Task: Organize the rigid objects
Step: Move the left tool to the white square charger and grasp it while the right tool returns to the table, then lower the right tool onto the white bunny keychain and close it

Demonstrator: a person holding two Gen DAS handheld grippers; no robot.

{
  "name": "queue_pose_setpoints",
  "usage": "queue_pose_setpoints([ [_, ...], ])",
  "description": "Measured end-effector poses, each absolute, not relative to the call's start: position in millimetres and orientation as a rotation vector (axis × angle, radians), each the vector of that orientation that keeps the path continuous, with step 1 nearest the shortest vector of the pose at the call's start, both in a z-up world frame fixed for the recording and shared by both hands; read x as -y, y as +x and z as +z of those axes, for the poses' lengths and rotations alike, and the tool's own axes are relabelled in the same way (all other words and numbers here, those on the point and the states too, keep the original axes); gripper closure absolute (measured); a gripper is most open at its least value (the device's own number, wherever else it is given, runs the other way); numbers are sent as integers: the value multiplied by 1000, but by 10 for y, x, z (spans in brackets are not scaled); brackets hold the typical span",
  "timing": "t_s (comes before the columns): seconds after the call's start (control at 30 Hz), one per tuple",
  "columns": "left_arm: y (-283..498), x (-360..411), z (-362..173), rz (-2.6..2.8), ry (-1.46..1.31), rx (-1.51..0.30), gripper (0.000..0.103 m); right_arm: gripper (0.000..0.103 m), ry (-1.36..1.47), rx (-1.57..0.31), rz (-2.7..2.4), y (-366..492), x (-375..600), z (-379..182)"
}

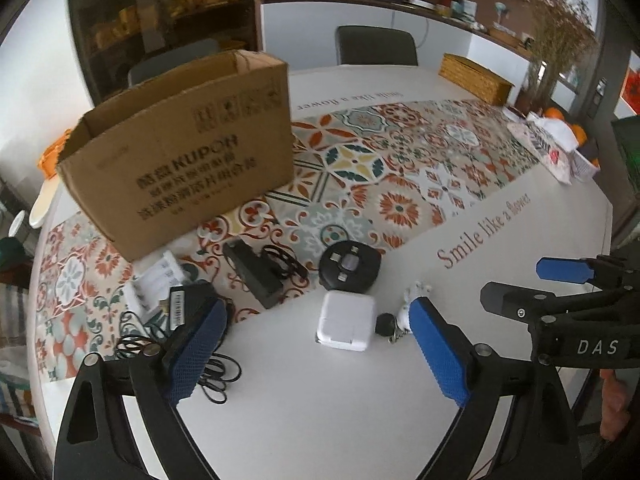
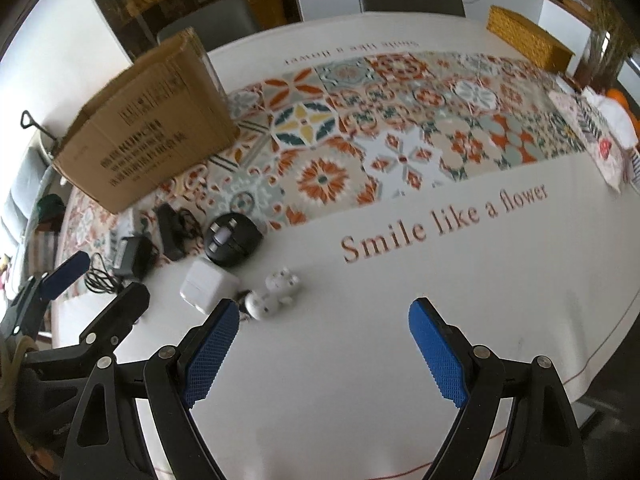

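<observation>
An open cardboard box (image 1: pixel 180 152) stands at the table's left; it also shows in the right wrist view (image 2: pixel 148 132). In front of it lie a white charger cube (image 1: pixel 347 320) (image 2: pixel 208 285), a round black adapter (image 1: pixel 349 271) (image 2: pixel 232 245), a black power brick with cable (image 1: pixel 256 276) (image 2: pixel 170 230), another black adapter with cable (image 1: pixel 188 304) (image 2: pixel 134 258), a white battery case (image 1: pixel 158 284) and a white figurine keychain (image 2: pixel 274 294) (image 1: pixel 404 312). My left gripper (image 1: pixel 316 356) is open, just short of the charger cube. My right gripper (image 2: pixel 324 354) is open and empty over the white cloth.
A patterned runner (image 1: pixel 400 160) crosses the white tablecloth (image 2: pixel 440 280). A yellow woven basket (image 1: pixel 476 78) and bags with oranges (image 1: pixel 560 140) sit at the far right. Chairs (image 1: pixel 376 46) stand behind the table. The right gripper's body shows in the left wrist view (image 1: pixel 580 312).
</observation>
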State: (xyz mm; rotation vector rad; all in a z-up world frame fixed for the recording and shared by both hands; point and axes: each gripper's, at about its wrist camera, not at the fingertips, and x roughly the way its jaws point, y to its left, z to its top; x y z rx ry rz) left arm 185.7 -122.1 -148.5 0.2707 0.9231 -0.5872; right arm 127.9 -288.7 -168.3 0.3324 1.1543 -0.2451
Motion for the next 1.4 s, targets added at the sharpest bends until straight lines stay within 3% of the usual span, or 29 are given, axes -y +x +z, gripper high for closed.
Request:
queue_pose_setpoints([
  [0.53, 1890, 1353, -2017, -731, 344, -963, 42, 17, 407, -1225, -286, 1140, 2807, -2157],
  [0.8, 1952, 1423, -2168, -761, 335, -987, 48, 17, 432, -1230, -322, 1124, 2845, -2273],
  [0.93, 1994, 1458, -2244, -756, 320, -1006, 56, 17, 430, -1230, -333, 1120, 2862, -2281],
  [1.4, 2013, 1415, -2285, -736, 268, -1028, 58, 19, 394, -1238, -289, 1204, 2812, -2292],
])
